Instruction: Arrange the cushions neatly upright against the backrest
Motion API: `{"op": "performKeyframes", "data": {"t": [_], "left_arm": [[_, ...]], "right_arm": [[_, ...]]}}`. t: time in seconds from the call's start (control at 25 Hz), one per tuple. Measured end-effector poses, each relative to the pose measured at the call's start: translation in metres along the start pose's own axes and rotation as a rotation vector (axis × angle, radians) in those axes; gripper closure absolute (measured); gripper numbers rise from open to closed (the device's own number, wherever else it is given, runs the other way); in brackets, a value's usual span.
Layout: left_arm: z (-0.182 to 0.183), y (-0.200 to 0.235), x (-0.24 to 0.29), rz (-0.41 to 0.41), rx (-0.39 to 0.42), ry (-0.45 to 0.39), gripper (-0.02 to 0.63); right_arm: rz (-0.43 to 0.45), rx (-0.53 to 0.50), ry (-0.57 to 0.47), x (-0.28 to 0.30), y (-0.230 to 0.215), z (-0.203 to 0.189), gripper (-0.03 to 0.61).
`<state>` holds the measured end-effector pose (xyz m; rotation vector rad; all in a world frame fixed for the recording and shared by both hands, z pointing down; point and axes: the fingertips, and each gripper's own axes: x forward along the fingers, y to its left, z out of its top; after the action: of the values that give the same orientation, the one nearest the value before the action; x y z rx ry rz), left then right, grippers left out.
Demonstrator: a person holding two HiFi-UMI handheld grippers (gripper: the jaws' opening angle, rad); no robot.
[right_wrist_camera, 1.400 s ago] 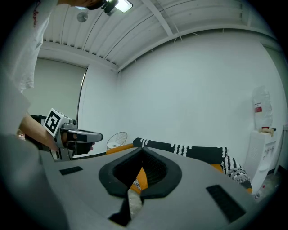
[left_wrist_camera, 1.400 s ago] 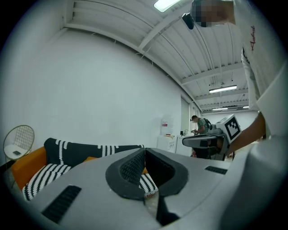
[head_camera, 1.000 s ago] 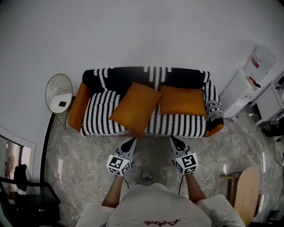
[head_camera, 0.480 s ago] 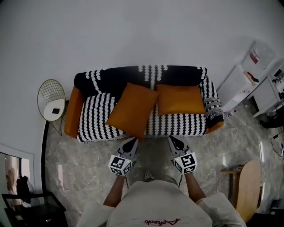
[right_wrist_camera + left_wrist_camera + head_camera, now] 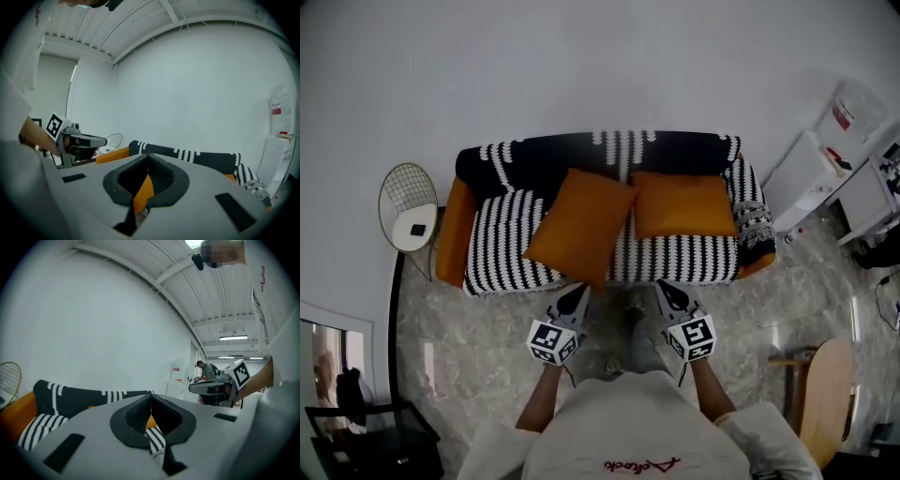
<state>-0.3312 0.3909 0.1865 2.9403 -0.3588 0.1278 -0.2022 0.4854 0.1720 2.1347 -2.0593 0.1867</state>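
Note:
Two orange cushions lie on a sofa with a black-and-white striped cover [image 5: 502,239]. The left cushion [image 5: 579,228] sits turned like a diamond on the seat, its lower corner at the seat's front edge. The right cushion [image 5: 682,204] rests square against the dark backrest [image 5: 581,155]. My left gripper [image 5: 579,296] is shut and empty, its tip just short of the left cushion's lower corner. My right gripper [image 5: 667,289] is shut and empty at the seat's front edge, below the right cushion. Orange fabric shows past the closed jaws in the left gripper view [image 5: 150,422] and the right gripper view [image 5: 143,190].
A wire-frame side table [image 5: 411,202] stands left of the sofa. A water dispenser [image 5: 853,108] and white cabinet [image 5: 802,192] stand to the right. A wooden round piece [image 5: 825,394] is at the lower right, dark furniture [image 5: 366,441] at the lower left. The floor is marble.
Both grippers have come slightly closer to the sofa's front edge, still shut. A foot now shows between the arms. The cushions have not moved.

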Motion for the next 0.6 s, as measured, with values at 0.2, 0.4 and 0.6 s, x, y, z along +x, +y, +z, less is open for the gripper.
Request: {"op": "performKeyframes", "data": {"t": [0.2, 0.4, 0.6], "left_arm": [[0.005, 0.026, 0.022, 0.030, 0.019, 0.007, 0.583], [0.026, 0.073, 0.068, 0.065, 0.028, -0.003, 0.584], [0.042, 0.100, 0.120, 0.077, 0.017, 0.000, 0.583]], "right_arm": [[0.029, 0.006, -0.005, 0.030, -0.017, 0.000, 0.551], [0.067, 0.002, -0.008, 0.087, -0.050, 0.010, 0.551], [0.087, 0.004, -0.008, 0.135, -0.091, 0.027, 0.551]]}}
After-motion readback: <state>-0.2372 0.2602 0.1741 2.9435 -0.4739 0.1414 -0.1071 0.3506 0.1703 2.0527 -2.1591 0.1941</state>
